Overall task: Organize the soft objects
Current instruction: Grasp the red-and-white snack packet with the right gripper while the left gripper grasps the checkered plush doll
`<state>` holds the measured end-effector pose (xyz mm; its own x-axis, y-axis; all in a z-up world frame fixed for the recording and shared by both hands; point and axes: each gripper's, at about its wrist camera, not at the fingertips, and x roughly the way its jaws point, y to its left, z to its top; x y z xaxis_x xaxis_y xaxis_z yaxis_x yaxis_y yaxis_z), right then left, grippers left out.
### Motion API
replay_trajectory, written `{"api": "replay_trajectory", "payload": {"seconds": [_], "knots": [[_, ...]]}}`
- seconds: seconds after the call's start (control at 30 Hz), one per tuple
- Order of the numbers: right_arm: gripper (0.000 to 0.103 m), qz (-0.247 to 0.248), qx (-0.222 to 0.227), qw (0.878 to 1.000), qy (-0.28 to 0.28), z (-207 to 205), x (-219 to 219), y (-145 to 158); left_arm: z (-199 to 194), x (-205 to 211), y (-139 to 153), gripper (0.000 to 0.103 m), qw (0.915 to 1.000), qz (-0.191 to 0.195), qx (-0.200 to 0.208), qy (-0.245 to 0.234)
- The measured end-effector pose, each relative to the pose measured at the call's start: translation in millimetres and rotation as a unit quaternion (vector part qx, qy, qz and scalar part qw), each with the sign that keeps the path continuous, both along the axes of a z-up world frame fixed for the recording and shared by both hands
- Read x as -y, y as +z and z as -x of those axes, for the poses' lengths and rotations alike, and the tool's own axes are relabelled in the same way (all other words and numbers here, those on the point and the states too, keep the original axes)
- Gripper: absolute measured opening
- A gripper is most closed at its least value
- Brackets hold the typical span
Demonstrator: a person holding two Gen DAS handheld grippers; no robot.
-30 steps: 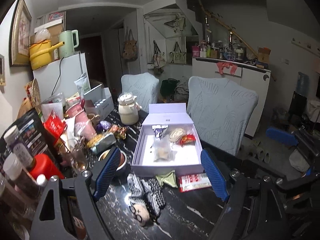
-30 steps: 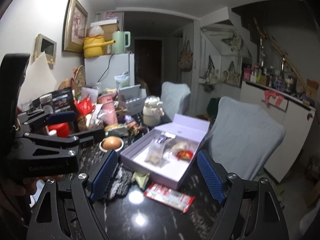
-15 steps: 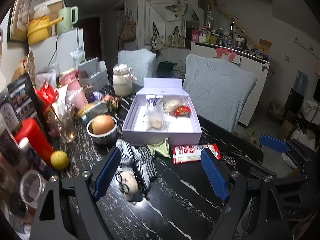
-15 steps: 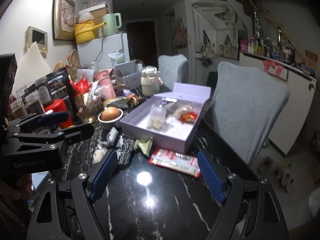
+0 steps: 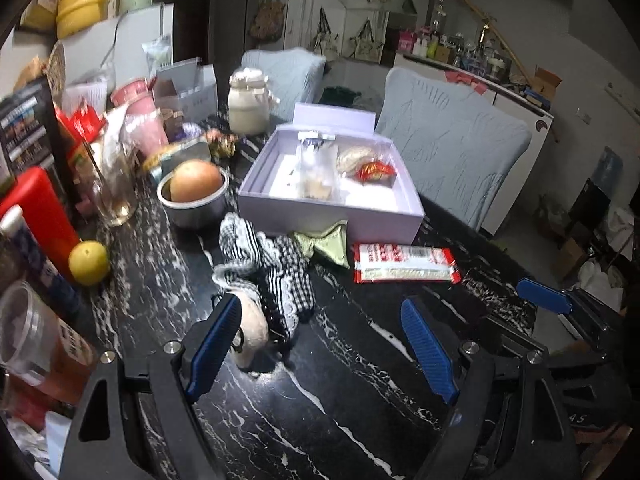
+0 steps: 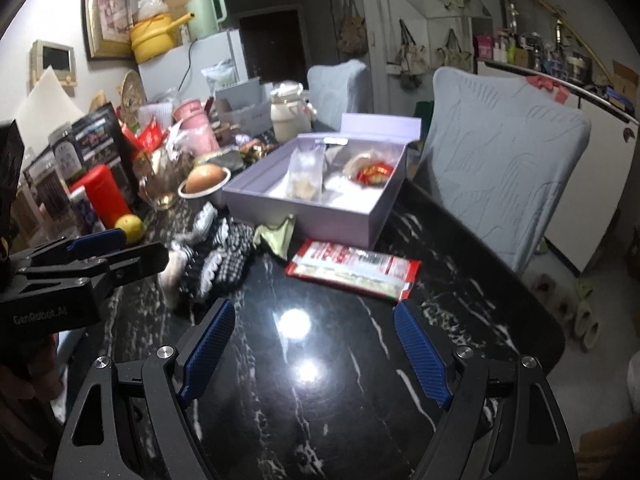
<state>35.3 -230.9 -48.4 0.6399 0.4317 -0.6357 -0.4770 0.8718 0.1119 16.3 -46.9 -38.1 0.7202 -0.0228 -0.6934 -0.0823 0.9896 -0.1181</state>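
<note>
A black, white-veined desk (image 5: pixel 360 400) stands in a cluttered room with pale covered chairs (image 5: pixel 452 148) at its far edge. The checkered soft doll (image 5: pixel 276 276) lies near the lilac box (image 5: pixel 332 216), just beyond the left claw (image 5: pixel 320 344), which gapes wide and empty. The right claw (image 6: pixel 316 348) is also wide, empty, over bare desk.

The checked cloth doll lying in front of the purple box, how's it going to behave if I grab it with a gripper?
The checked cloth doll lies crumpled in folds on the black table, so it will probably sag and dangle rather than hold its shape. Its pale round head looks stuffed and may hang lowest. Being fabric, it likely won't slip or break.
</note>
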Motion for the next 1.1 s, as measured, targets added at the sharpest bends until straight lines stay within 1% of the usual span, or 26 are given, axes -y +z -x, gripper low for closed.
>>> {"api": "replay_trajectory", "payload": {"seconds": [0.13,0.23,0.3,0.5,0.57,0.6,0.63,0.7,0.83,0.93,1.03,1.07,1.1], "knots": [[0.083,0.018,-0.019,1.000,0.004,-18,-2,-16,-15,-7,-16,0.082,0.9998,0.005,-0.020,0.009],[0.083,0.030,-0.032,0.999,0.012,-40,-2,-29,-28,-11,-24,0.082,0.9993,0.015,-0.028,0.020],[0.083,0.038,-0.039,0.998,0.018,-55,-2,-36,-38,-13,-27,0.082,0.9990,0.021,-0.029,0.026],[0.083,0.066,-0.051,0.995,0.054,-94,-9,-52,-61,-14,-35,0.082,0.9987,0.021,-0.037,0.027],[0.086,0.079,-0.047,0.994,0.066,-103,-12,-54,-67,-15,-37,0.082,0.9984,0.021,-0.039,0.034],[0.093,0.087,-0.043,0.993,0.073,-107,-13,-54,-70,-16,-38,0.082,0.9983,0.020,-0.040,0.038],[0.097,0.094,-0.039,0.991,0.083,-110,-16,-55,-73,-18,-39,0.082,0.9981,0.018,-0.040,0.044],[0.098,0.110,-0.036,0.987,0.108,-118,-22,-58,-76,-20,-40,0.082,0.9978,0.015,-0.041,0.050],[0.098,0.133,-0.047,0.981,0.131,-135,-36,-67,-79,-27,-40,0.082,0.9971,0.005,-0.040,0.065],[0.098,0.138,-0.059,0.978,0.144,-146,-42,-72,-82,-33,-43,0.082,0.9959,-0.013,-0.043,0.078],[0.098,0.127,-0.088,0.976,0.151,-152,-42,-77,-82,-39,-47,0.082,0.9937,-0.038,-0.046,0.095],[0.097,0.121,-0.090,0.978,0.147,-152,-40,-77,-82,-43,-49,0.082,0.9927,-0.044,-0.047,0.102],[0.093,0.124,-0.088,0.977,0.147,-150,-40,-77,-82,-46,-51,0.082,0.9921,-0.045,-0.049,0.106]]}}
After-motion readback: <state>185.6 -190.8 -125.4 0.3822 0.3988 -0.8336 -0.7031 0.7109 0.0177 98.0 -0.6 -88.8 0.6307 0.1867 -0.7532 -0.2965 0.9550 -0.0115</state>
